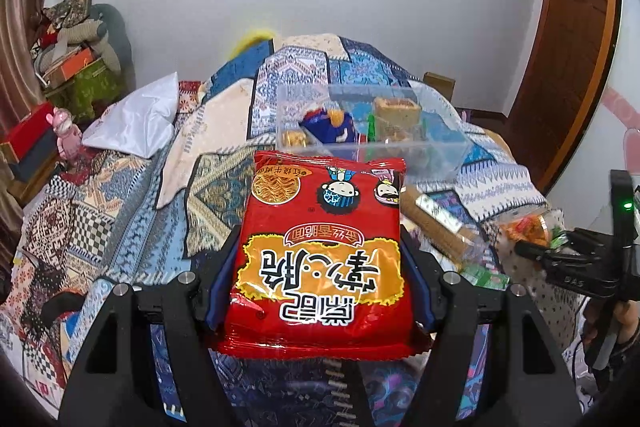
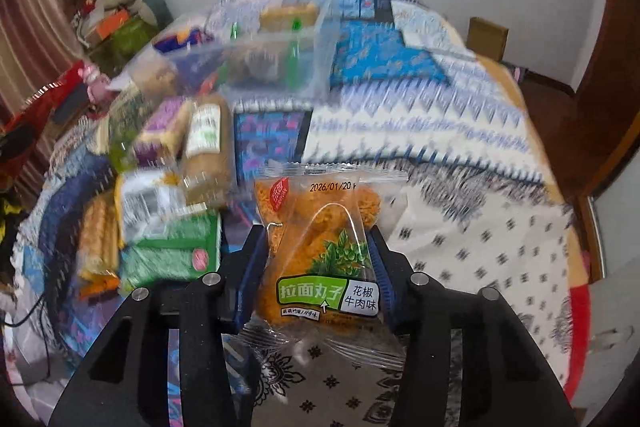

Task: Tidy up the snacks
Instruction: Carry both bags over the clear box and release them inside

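While the left gripper [image 1: 320, 259] pinches the red noodle packet [image 1: 322, 251] short of the clear bin [image 1: 440, 151], the right gripper [image 2: 316, 255] clamps an orange snack bag [image 2: 324, 251] above the bed; both appear light, crushable, slippery-filmed, best gripped mid-body.

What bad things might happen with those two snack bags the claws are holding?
1. The red noodle packet is pinched only near its bottom by the left claw, so it might flop or slip out.
2. The clear bin already holds snacks, so the big packet may not drop in flat.
3. The right claw squeezes the orange snack bag, which might crush the crunchy bits inside.
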{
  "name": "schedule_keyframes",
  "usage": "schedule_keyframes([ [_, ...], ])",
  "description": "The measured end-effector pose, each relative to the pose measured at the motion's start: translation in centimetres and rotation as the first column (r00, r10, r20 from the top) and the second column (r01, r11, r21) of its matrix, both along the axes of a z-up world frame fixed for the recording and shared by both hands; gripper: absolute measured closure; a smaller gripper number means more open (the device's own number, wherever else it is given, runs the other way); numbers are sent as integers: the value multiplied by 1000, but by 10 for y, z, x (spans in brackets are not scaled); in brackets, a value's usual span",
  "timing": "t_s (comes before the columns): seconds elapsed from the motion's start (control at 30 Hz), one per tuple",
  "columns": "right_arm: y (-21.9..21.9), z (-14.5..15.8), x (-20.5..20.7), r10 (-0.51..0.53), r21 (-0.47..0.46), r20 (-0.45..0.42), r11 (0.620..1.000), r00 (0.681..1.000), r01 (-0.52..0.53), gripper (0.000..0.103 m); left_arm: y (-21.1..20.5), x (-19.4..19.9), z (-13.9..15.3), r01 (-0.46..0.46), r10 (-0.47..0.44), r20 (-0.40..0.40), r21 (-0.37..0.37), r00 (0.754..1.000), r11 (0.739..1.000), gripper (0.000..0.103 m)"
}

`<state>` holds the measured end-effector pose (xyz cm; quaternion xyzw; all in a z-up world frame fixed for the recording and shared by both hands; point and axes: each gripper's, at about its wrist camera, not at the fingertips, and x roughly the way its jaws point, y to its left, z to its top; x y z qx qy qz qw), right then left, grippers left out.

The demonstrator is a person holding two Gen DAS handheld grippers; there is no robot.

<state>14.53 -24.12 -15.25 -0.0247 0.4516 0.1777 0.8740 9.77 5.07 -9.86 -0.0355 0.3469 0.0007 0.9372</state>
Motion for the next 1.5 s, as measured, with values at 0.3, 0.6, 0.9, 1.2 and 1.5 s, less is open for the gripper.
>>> schedule_keyframes([
  [0.3, 9, 65, 23, -8, 90, 156, 996, 988, -6, 58, -3, 39, 28, -2, 0, 72, 20, 997, 1000, 33],
  [0.6, 39, 76, 69, 15, 106, 215, 994, 976, -39, 58, -10, 104, 29, 33, -30, 60, -52, 998, 998, 33],
  [0.9, 67, 53, 122, 43, 96, 179, 994, 983, -61, 58, -32, 175, -3, 56, -56, 1, -44, 998, 997, 33],
  [1.2, 87, 32, 155, 77, 40, 157, 996, 985, -84, 57, -36, 221, -28, 34, -35, -53, -29, 998, 999, 33],
  [1.5, 83, 30, 148, 89, 20, 125, 996, 988, -93, 45, -31, 215, -26, 30, -38, -80, -101, 996, 994, 27],
])
